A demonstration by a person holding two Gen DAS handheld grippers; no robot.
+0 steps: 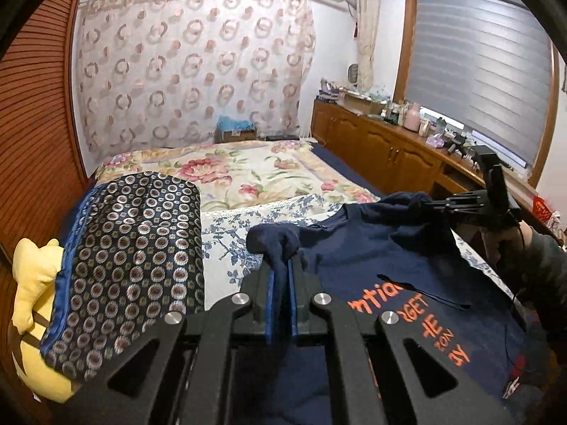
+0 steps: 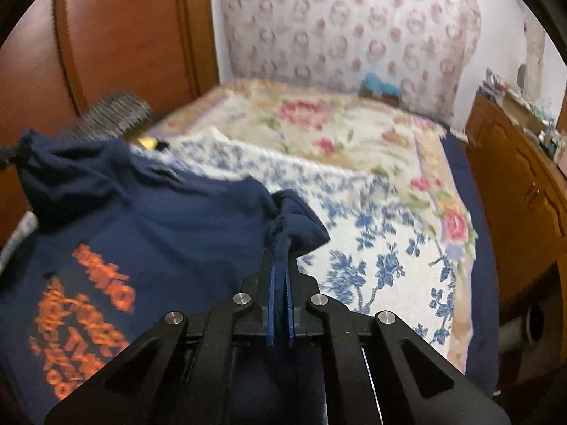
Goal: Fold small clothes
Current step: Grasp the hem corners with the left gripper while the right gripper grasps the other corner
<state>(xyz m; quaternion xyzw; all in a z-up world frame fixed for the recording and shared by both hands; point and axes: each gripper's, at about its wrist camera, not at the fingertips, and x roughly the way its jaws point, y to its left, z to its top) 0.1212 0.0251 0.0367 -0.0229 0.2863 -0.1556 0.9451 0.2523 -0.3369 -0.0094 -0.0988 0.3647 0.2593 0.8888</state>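
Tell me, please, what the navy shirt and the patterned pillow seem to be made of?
Shirt: probably soft matte cotton knit; it bunches in loose folds where both grippers pinch it, and its orange print looks flat. Pillow: perhaps satin or silk-like woven cloth; its ring pattern shows a slight sheen, with a shiny blue border.

Both grippers matte black: left gripper (image 1: 280, 265), right gripper (image 2: 280, 248), blue finger pads (image 2: 271, 304), silver round screws (image 1: 241, 298). Grey sleeve (image 1: 545, 262) at 3 o'clock.
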